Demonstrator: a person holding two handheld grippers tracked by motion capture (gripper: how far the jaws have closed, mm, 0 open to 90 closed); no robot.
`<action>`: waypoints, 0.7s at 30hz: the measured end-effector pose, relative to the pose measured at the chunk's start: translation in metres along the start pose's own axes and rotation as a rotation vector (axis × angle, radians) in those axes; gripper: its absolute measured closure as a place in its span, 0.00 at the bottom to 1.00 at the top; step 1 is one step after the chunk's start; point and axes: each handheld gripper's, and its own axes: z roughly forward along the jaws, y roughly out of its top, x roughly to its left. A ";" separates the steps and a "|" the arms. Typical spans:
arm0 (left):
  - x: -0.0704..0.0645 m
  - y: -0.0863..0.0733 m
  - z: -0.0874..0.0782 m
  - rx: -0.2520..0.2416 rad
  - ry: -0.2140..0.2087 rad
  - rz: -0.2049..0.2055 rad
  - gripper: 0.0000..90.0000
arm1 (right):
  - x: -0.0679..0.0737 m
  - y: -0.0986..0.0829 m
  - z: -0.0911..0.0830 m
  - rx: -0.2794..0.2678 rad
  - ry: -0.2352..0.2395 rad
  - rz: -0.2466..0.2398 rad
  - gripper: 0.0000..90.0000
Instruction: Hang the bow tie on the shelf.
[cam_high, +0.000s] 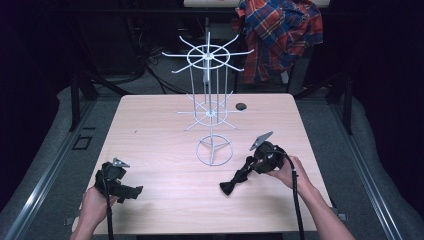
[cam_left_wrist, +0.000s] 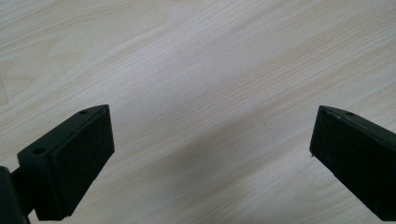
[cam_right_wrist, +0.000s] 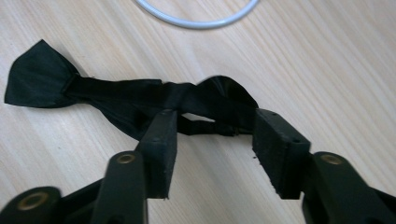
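Note:
A black bow tie (cam_high: 234, 183) lies flat on the pale wooden table (cam_high: 155, 135), right of centre near the front. In the right gripper view the bow tie (cam_right_wrist: 116, 93) stretches across the frame, one wing at the far left. My right gripper (cam_high: 249, 165) comes at it from the right. That gripper (cam_right_wrist: 212, 122) is open, and its jaws straddle the tie's right wing and strap without closing on them. My left gripper (cam_high: 133, 192) rests at the front left. It (cam_left_wrist: 212, 126) is wide open over bare wood with nothing between the jaws.
A white wire rack (cam_high: 210, 102) with two tiers of spokes stands mid-table on a ring base (cam_high: 214, 150), just beyond the tie; the ring (cam_right_wrist: 196, 21) shows in the right gripper view. A small dark disc (cam_high: 241, 106) lies behind it. A plaid shirt (cam_high: 280, 30) hangs beyond the table.

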 end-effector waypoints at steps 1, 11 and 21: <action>0.000 0.000 0.000 0.000 0.000 0.000 0.00 | 0.004 0.002 0.001 -0.009 0.001 -0.001 0.53; 0.000 0.000 0.001 0.007 -0.001 0.000 0.00 | 0.028 0.014 0.011 0.020 -0.065 -0.103 0.47; 0.000 0.000 0.001 0.014 0.001 0.005 0.00 | 0.033 0.017 0.024 0.058 -0.129 -0.110 0.57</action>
